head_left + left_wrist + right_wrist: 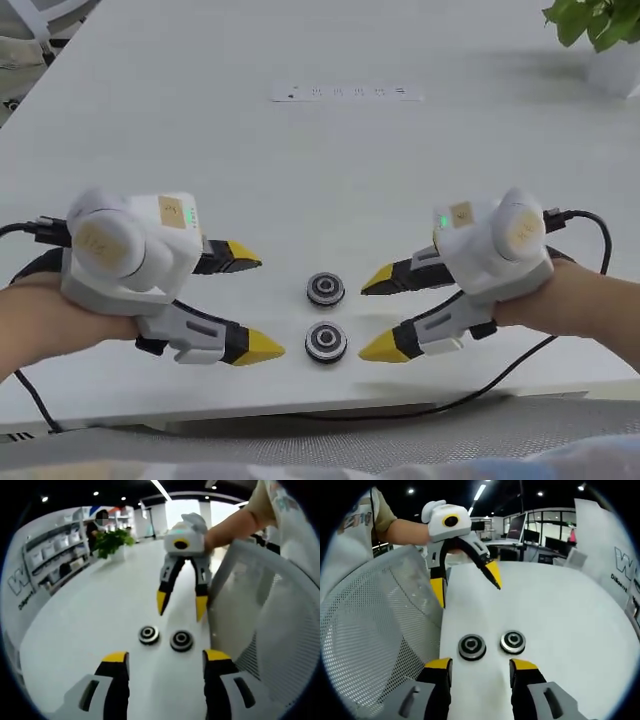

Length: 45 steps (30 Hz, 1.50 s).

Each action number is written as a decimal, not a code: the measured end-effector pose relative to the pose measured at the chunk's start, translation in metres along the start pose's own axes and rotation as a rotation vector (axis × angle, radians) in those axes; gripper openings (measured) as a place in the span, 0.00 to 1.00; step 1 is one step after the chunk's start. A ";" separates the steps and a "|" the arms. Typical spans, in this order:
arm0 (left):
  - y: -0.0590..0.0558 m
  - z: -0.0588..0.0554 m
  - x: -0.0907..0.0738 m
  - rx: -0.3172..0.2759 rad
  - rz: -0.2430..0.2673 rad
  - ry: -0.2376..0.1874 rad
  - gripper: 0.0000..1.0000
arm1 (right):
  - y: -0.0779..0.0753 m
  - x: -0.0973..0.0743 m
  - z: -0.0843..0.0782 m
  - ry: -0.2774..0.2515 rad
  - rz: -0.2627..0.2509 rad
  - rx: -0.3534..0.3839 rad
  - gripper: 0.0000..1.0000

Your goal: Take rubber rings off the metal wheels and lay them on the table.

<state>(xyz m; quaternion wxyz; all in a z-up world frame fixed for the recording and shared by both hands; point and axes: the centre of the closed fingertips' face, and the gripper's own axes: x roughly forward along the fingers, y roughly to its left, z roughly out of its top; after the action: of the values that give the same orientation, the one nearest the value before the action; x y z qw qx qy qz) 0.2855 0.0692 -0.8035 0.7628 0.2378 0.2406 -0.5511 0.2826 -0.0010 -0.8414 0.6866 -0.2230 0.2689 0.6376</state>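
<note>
Evidently the start: far wheel and near wheel wear their rubber rings. Left tool and right tool flank them, released, empty; next, clamp one wheel

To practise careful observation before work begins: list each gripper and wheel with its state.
left gripper: open, holding nothing
right gripper: open, holding nothing
far wheel: lying flat on the table, rubber ring on
near wheel: lying flat, rubber ring on
</note>
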 end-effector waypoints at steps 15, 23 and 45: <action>-0.011 0.001 0.019 0.021 -0.077 0.027 0.47 | 0.006 0.013 -0.004 0.008 0.060 0.016 0.38; -0.015 0.000 0.028 0.033 -0.109 0.039 0.42 | 0.011 0.020 -0.005 0.019 0.091 0.016 0.33; -0.026 -0.005 0.049 0.031 -0.167 0.068 0.29 | 0.011 0.028 -0.005 0.004 0.108 0.046 0.27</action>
<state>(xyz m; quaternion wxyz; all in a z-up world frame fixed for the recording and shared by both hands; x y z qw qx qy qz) 0.2733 0.0296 -0.8404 0.7018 0.2473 0.2768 -0.6080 0.2722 0.0183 -0.8628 0.6556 -0.1935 0.2967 0.6668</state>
